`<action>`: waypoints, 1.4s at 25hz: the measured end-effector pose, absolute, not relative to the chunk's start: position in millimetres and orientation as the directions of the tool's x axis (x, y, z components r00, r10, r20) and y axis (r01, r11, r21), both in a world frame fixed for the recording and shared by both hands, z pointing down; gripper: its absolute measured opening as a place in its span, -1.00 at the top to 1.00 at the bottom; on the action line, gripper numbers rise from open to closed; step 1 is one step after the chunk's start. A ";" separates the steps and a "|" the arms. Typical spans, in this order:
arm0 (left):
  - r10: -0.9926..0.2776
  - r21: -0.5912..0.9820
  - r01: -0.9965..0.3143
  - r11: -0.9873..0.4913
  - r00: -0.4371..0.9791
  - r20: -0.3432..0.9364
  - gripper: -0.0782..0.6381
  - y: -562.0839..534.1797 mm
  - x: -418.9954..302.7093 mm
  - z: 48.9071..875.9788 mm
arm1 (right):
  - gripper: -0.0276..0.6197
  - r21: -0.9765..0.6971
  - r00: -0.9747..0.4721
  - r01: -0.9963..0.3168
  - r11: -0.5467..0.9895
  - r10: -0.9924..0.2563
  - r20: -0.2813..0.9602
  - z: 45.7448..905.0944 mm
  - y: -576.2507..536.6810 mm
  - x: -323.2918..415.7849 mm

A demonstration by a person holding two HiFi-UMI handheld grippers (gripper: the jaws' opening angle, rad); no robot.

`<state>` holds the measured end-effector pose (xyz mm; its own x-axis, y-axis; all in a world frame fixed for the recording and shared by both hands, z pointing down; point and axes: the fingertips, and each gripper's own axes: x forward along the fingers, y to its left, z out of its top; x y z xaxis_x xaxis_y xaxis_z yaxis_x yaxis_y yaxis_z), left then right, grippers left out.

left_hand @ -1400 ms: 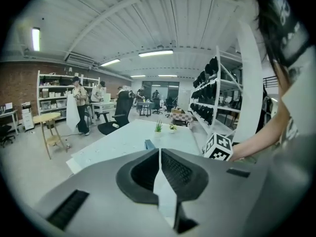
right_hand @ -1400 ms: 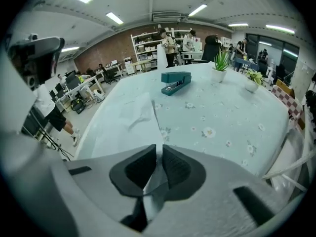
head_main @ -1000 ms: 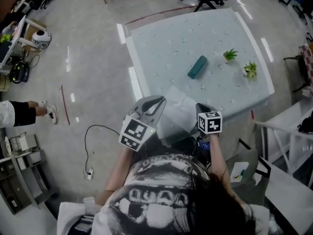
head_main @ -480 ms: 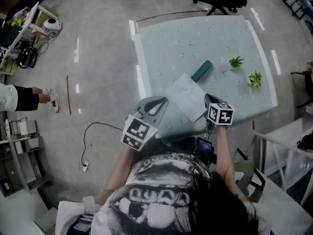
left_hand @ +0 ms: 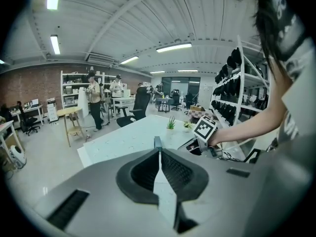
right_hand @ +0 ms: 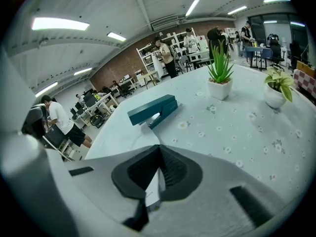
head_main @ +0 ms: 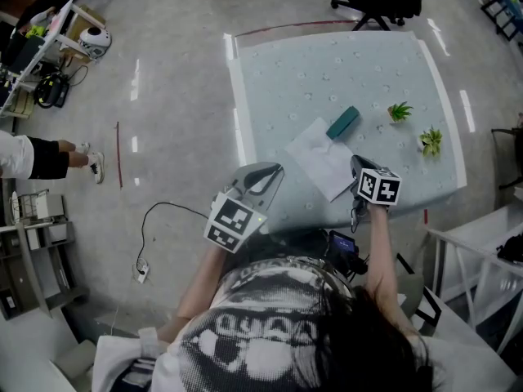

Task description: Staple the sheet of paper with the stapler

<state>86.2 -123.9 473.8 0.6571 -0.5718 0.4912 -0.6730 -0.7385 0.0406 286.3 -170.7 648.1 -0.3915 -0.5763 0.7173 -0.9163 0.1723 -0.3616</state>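
Pinching the paper (head_main: 320,158) at its near right edge with the right tool (head_main: 357,167), jaws pressed flat on the sheet, likely for steering the far corner into the stapler (head_main: 343,122). Lying flat on the desk (head_main: 278,72), far corner meeting the stapler's near end. Hanging at the desk's near edge with the left tool (head_main: 263,172), jaws together on nothing, probably waiting to press. Giving the whole layout only in the head view. Showing the stapler's mouth turned toward the sheet only in the right tool view. Catching the right tool from the side in the left tool view.
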 end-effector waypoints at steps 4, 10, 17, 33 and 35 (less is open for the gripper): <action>-0.575 0.042 -0.679 -0.733 0.651 0.495 0.76 -124.9 83.4 474.8 | 0.91 -0.354 -0.384 -0.920 0.168 -0.563 0.732 652.3 -165.7 295.3; -0.573 0.045 -0.681 -0.731 0.649 0.500 0.76 -128.5 82.4 478.3 | 0.90 -0.340 -0.370 -0.927 0.161 -0.545 0.752 655.8 -162.4 303.3; -0.579 0.048 -0.686 -0.726 0.648 0.496 0.76 -131.0 77.4 480.0 | 0.55 -0.294 -0.361 -0.932 0.211 -0.589 0.723 624.7 -180.3 314.5; -0.537 0.032 -0.605 -0.795 0.728 0.425 0.76 -133.3 104.3 463.5 | 0.91 -0.179 -0.488 -0.769 0.613 -0.383 0.785 609.2 -243.8 215.5; -0.537 0.035 -0.604 -0.796 0.732 0.420 0.75 -133.4 102.3 463.0 | 0.91 -0.191 -0.485 -0.756 0.626 -0.340 0.806 611.2 -243.3 215.0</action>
<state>102.3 -133.4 463.0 0.7317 -0.5372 0.4195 -0.6043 -0.7960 0.0347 215.0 -243.3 611.2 -0.4849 -0.3396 0.8059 -0.7559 0.6262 -0.1910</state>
